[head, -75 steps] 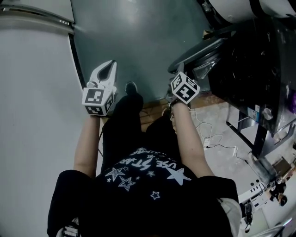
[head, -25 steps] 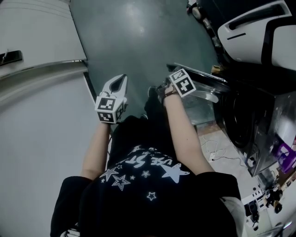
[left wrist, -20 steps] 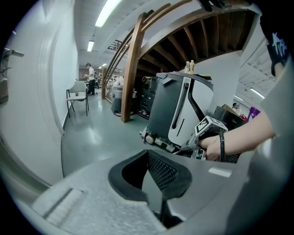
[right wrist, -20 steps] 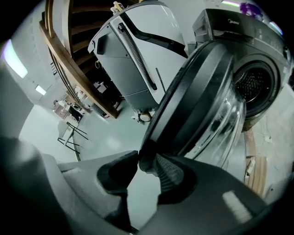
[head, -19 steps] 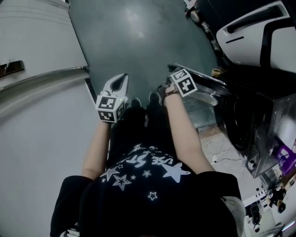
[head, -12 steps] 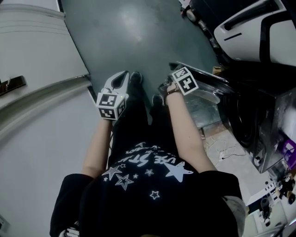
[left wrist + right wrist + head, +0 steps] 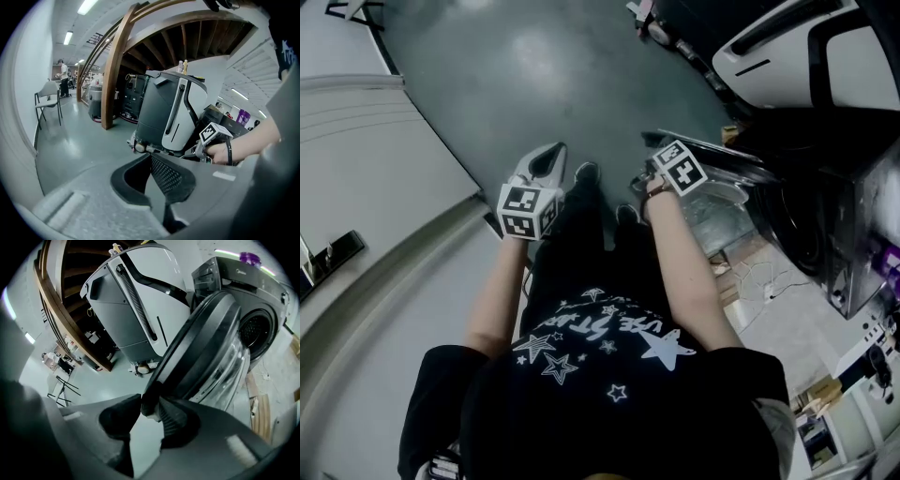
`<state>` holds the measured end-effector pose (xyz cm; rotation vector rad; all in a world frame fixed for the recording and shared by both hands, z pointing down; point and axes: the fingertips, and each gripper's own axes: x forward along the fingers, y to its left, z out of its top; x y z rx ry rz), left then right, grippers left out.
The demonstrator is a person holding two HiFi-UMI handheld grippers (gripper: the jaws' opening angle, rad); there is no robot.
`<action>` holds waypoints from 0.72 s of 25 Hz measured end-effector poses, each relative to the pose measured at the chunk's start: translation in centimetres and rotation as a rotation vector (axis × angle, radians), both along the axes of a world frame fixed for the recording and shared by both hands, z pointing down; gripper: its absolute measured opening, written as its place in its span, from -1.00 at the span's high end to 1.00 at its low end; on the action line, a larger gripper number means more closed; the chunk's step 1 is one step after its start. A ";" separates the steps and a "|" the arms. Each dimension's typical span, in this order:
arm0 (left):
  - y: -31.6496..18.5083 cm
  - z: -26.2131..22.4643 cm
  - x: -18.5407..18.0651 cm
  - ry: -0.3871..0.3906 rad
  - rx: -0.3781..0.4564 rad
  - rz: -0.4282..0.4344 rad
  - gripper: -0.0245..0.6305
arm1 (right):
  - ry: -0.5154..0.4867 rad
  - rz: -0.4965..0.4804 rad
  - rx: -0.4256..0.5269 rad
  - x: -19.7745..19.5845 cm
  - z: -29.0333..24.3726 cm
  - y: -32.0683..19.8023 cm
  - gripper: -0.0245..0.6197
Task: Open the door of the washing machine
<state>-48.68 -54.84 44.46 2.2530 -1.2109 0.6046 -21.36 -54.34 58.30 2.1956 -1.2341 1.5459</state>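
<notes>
The dark washing machine (image 7: 255,319) stands at the right with its drum (image 7: 806,239) exposed. Its round glass door (image 7: 206,348) is swung wide. My right gripper (image 7: 150,401) is shut on the door's rim, with the rim pinched between the two pads. From the head, that gripper (image 7: 649,174) sits at the door's (image 7: 722,183) near edge, under its marker cube. My left gripper (image 7: 150,157) hangs free over the grey floor to the left, its tips together and nothing in them. In the head view the left gripper (image 7: 549,155) points away from the body.
A grey-and-white appliance (image 7: 797,47) stands beyond the door. A white panel (image 7: 375,187) fills the left side. Cables and wood strips (image 7: 759,281) lie on the floor by the washer. A chair (image 7: 47,98) and a curved wooden post (image 7: 112,79) stand farther off.
The right gripper kept its hold on the door rim and carried it farther from the drum. The left gripper swung along with the body, and the view has turned.
</notes>
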 end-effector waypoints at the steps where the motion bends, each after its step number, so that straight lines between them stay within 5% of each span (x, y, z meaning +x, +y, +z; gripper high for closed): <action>1: -0.8 0.0 -0.3 0.002 -0.001 0.014 0.89 | 0.004 0.008 -0.004 0.0 0.0 -0.4 0.53; 12: -7.1 -0.1 -1.9 -0.021 -0.004 0.121 0.89 | 0.083 0.054 -0.007 0.6 -0.9 -2.8 0.54; 18: -9.8 -1.7 0.3 0.000 0.038 0.218 0.89 | 0.078 0.102 0.023 0.7 -3.4 -1.8 0.54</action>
